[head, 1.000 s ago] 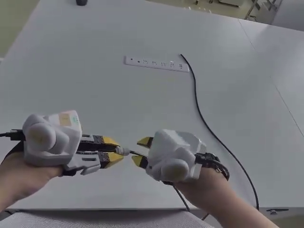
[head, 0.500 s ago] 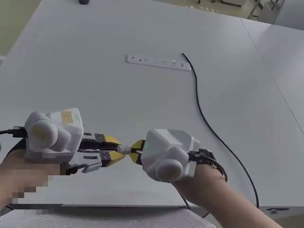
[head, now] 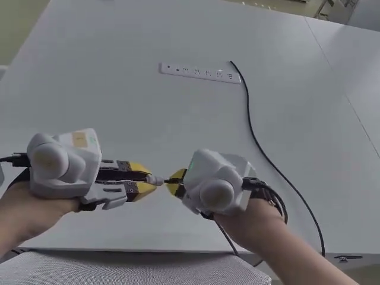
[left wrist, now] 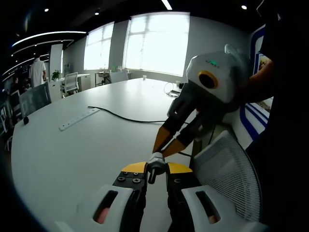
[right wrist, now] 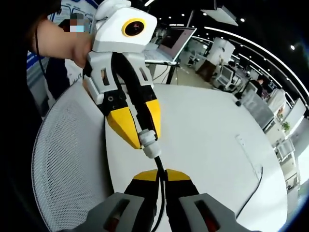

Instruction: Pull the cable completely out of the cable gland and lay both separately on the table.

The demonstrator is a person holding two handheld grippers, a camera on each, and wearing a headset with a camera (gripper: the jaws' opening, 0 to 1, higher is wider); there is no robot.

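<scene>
While our left gripper point(head: 144, 181) pinches the pale-grey plastic cable gland point(head: 155, 180) above the near edge of the white table point(head: 178, 119), our right gripper point(head: 177, 181) clamps the thin black cable point(right wrist: 159, 165) just beside it. Both lie along one line, tip to tip, so we'd pull rightward.

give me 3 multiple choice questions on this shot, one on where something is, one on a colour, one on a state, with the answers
1. Where is the power strip? A flat on the table, far side; B in a drawer; C standing on end.
2. What colour is the cable? A red; B black; C green.
3. What holds the cable gland? A nothing, it lies loose; B bare fingers; C the left gripper.
Answers: 1 A, it lies flat on the white top. 2 B, a black strand leaves the gland. 3 C, its yellow jaws clamp the gland while the right gripper is shut on the cable.
</scene>
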